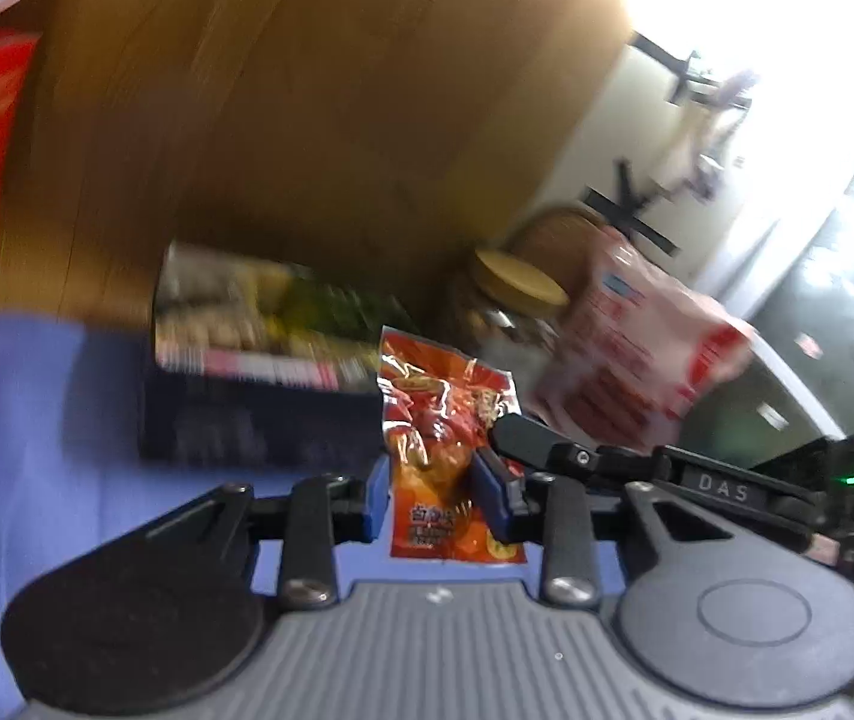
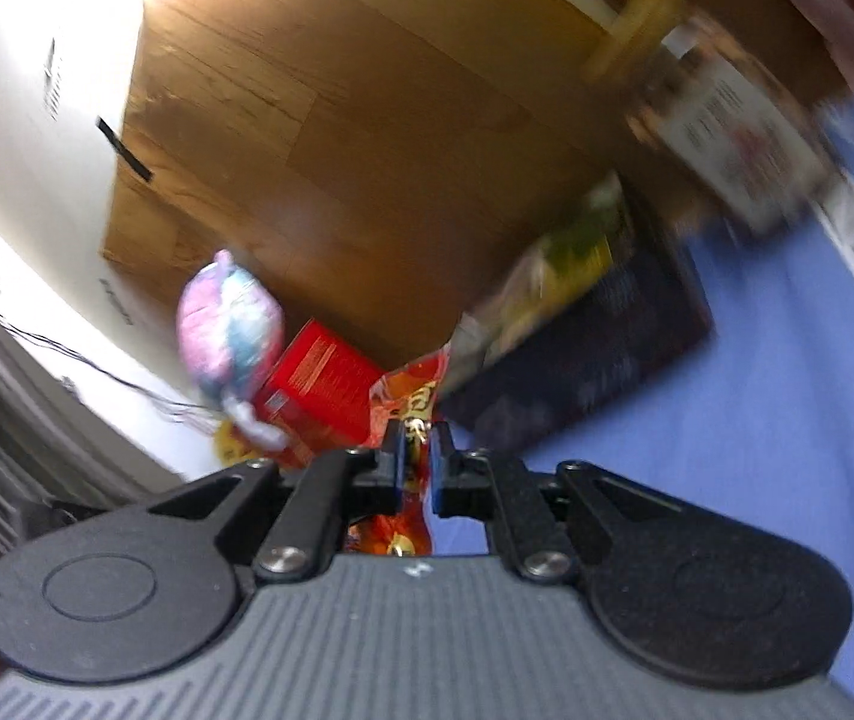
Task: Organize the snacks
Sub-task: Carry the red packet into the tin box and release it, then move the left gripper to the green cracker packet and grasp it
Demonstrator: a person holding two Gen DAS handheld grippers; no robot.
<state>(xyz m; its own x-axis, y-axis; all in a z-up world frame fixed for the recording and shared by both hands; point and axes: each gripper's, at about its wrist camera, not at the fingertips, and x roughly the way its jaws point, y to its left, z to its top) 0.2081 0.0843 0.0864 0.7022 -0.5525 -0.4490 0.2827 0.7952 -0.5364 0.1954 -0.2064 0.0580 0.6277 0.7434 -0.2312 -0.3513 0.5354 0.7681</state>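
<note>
While both views are smeared by motion blur, the layout still reads: a big wooden panel fills the far side, standing behind a blue tabletop. Far centre on the tabletop sits a dark box with blurred snack packs showing at its top. Right of it, a white-and-red bag leans beside a jar with a yellow lid. In the right wrist view a red carton lies far left, with a pink-and-blue soft toy just beside it.

Left gripper: blue pads pressed onto the middle of a red-orange snack packet, pinching it; the packet stands upright between the fingers, off the tabletop, near the dark box. Right gripper: jaws nearly together, pinching a red-orange snack packet too. The right gripper's black fingertip touches the packet's right edge in the left wrist view, so both appear to hold the same packet.
</note>
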